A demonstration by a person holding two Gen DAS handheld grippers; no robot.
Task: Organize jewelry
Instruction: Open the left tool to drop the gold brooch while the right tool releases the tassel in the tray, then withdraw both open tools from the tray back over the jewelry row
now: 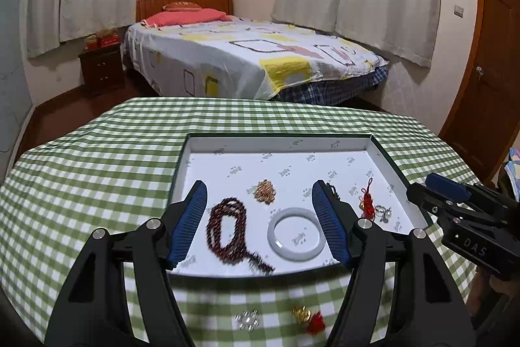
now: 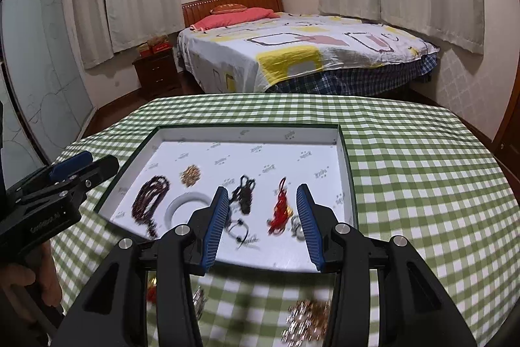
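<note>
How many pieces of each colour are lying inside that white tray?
Dark red bead strand: 1
Gold cluster: 1
White bangle: 1
Black cord: 2, a bunch and a thin loop, seemingly separate
Red tassel: 1
Silver piece: 1
Total: 7
</note>
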